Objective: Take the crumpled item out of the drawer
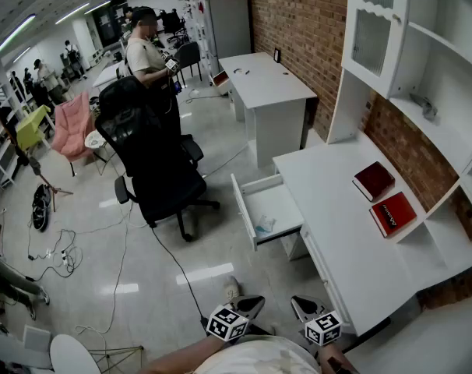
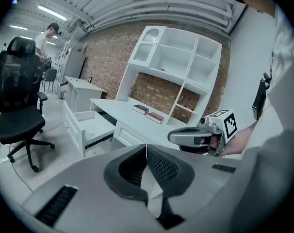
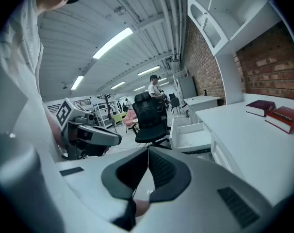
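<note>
The white desk (image 1: 337, 232) has one drawer (image 1: 279, 197) pulled open toward the room. A small pale crumpled item (image 1: 265, 225) lies in its near corner. Both grippers are held low, close to the person's body and well short of the drawer. My left gripper (image 1: 255, 302) is shut with nothing between its jaws, whose tips meet (image 2: 147, 147). My right gripper (image 1: 301, 304) is shut and empty too, its jaws touching (image 3: 148, 149). The drawer (image 2: 89, 125) lies ahead in the left gripper view and again, as the drawer (image 3: 191, 136), in the right one; neither shows the item.
Two red books (image 1: 384, 197) lie on the desk top under the white shelf unit (image 1: 423, 68). A black office chair (image 1: 154, 162) stands left of the drawer, with a cable (image 1: 174, 263) trailing over the floor. A person (image 1: 146, 53) stands far back by another desk (image 1: 267, 92).
</note>
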Available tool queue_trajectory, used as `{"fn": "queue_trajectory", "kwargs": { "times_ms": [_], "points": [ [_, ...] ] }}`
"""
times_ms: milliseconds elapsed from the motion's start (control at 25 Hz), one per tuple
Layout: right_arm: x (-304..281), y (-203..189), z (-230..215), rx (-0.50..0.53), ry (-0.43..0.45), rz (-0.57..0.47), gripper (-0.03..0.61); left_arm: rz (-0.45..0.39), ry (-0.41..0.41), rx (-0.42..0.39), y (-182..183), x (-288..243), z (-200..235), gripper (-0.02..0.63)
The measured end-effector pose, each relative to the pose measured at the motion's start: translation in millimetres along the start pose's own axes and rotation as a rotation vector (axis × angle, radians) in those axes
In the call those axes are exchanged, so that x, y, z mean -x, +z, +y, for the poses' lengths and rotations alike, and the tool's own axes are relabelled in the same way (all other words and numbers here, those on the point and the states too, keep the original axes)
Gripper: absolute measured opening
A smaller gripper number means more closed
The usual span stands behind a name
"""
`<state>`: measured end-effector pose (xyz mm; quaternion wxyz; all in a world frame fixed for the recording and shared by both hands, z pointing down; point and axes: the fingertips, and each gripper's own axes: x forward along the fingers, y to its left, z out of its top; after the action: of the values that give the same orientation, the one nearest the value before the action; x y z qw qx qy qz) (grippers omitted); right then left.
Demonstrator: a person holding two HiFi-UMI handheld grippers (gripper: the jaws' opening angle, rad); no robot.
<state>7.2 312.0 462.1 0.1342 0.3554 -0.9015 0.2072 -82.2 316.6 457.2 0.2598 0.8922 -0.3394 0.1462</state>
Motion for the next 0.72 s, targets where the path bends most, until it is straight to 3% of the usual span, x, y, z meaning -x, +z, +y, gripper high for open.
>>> {"fn": "queue_trajectory", "kwargs": {
  "times_ms": [720],
  "points": [
    [6.6, 1.6, 10.9, -0.01, 0.021, -0.029, 0.025, -0.009, 0.055, -0.01, 0.3, 19.7, -8.0, 0.024]
  ]
}}
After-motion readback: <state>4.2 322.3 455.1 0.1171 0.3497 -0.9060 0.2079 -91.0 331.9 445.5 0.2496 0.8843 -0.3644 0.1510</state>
